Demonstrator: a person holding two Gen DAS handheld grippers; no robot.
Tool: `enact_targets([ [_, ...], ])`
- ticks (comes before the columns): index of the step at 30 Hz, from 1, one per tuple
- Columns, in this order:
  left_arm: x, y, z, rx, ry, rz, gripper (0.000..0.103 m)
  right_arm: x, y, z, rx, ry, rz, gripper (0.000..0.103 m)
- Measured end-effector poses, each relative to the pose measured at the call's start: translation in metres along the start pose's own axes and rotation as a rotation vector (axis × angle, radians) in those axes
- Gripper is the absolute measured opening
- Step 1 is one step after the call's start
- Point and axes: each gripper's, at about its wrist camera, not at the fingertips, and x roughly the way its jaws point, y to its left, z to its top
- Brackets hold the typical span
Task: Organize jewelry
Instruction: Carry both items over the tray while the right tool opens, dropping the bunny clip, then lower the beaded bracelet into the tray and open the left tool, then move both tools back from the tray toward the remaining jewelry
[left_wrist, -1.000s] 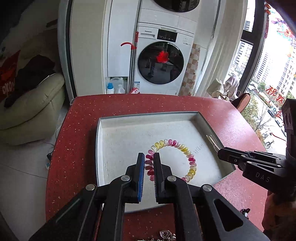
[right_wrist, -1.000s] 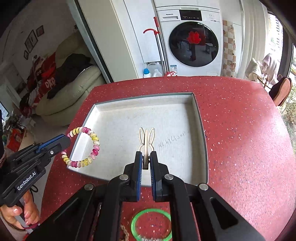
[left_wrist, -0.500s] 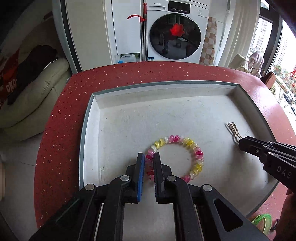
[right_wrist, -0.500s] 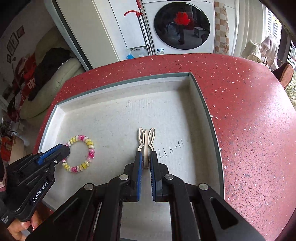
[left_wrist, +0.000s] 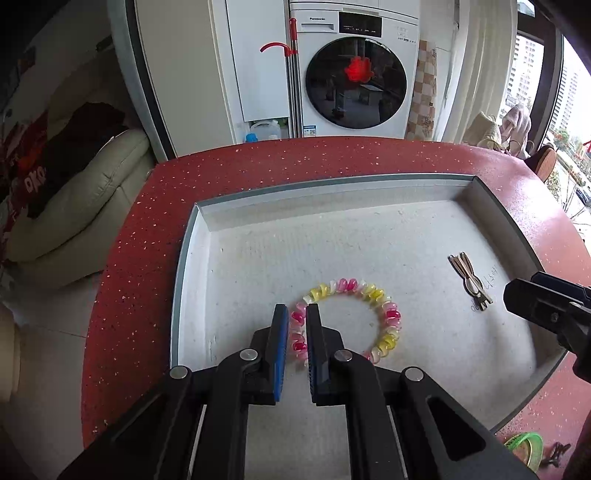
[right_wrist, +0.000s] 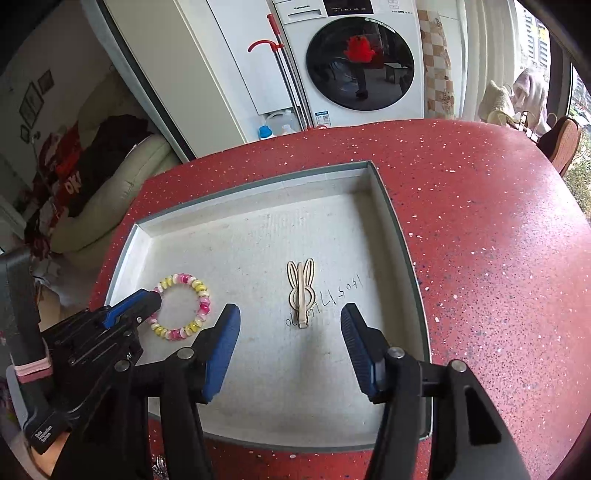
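Note:
A pink, yellow and clear spiral hair tie (left_wrist: 369, 295) lies in the white tray (left_wrist: 332, 206). My left gripper (left_wrist: 296, 314) is shut on the hair tie's left side, low over the tray floor; it also shows in the right wrist view (right_wrist: 155, 295) with the hair tie (right_wrist: 195, 291). A beige rabbit-ear hair clip (right_wrist: 301, 291) lies flat in the tray, right of the hair tie, also seen in the left wrist view (left_wrist: 469, 278). My right gripper (right_wrist: 290, 317) is open and empty, just behind the clip.
The tray (right_wrist: 402, 236) sits on a red speckled table (right_wrist: 480, 221). A green bangle (left_wrist: 526, 448) lies on the table near the tray's front right corner. A small metal trinket (right_wrist: 159, 465) lies at the front edge.
My right gripper opened and let go of the rabbit hair clip, which now lies in the tray. My left gripper lowered the hair tie onto the tray floor, still shut on it.

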Motion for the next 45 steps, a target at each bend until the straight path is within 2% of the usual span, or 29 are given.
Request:
enact_targets([
  [15, -0.040, -0.005, -0.002, -0.003, -0.055, -0.040, 0.028, -0.052, -0.014, -0.012, 0.097, -0.070, 0.047, 0.067],
  [17, -0.050, -0.005, -0.004, 0.001, -0.068, -0.045, 0.028, -0.060, -0.015, -0.016, 0.101, -0.078, 0.051, 0.069],
  [18, -0.055, -0.005, -0.005, 0.001, -0.073, -0.049, 0.028, -0.064, -0.015, -0.018, 0.102, -0.082, 0.052, 0.075],
  [20, -0.064, -0.005, -0.008, 0.002, -0.077, -0.058, 0.028, -0.074, -0.015, -0.025, 0.101, -0.095, 0.055, 0.076],
  [21, -0.069, -0.004, -0.011, 0.005, -0.079, -0.063, 0.034, -0.079, -0.014, -0.028, 0.100, -0.101, 0.056, 0.076],
  [22, -0.074, -0.004, -0.014, 0.006, -0.080, -0.063, 0.083, -0.085, -0.013, -0.031, 0.100, -0.109, 0.058, 0.076],
  [23, -0.080, -0.002, -0.016, -0.001, -0.081, -0.050, 0.103, -0.090, -0.013, -0.035, 0.102, -0.116, 0.061, 0.076],
  [25, -0.092, 0.000, -0.023, -0.010, -0.126, -0.032, 0.103, -0.100, -0.012, -0.043, 0.101, -0.123, 0.071, 0.079],
  [28, -0.104, 0.002, -0.035, -0.004, -0.133, -0.054, 0.103, -0.114, -0.008, -0.056, 0.087, -0.134, 0.078, 0.081],
  [33, -0.126, 0.002, -0.067, -0.003, -0.158, -0.028, 0.103, -0.137, 0.000, -0.086, 0.034, -0.158, 0.090, 0.088],
  [35, -0.134, 0.002, -0.081, -0.009, -0.148, -0.033, 0.103, -0.145, 0.002, -0.099, 0.017, -0.171, 0.080, 0.103],
  [38, -0.145, 0.000, -0.103, -0.014, -0.143, -0.025, 0.103, -0.157, -0.003, -0.118, 0.022, -0.210, 0.100, 0.103],
  [42, -0.162, -0.004, -0.127, -0.018, -0.142, -0.012, 0.103, -0.169, -0.009, -0.139, 0.028, -0.214, 0.112, 0.103],
  [45, -0.177, -0.009, -0.141, -0.006, -0.159, 0.004, 0.103, -0.177, -0.010, -0.149, 0.014, -0.216, 0.080, 0.103],
])
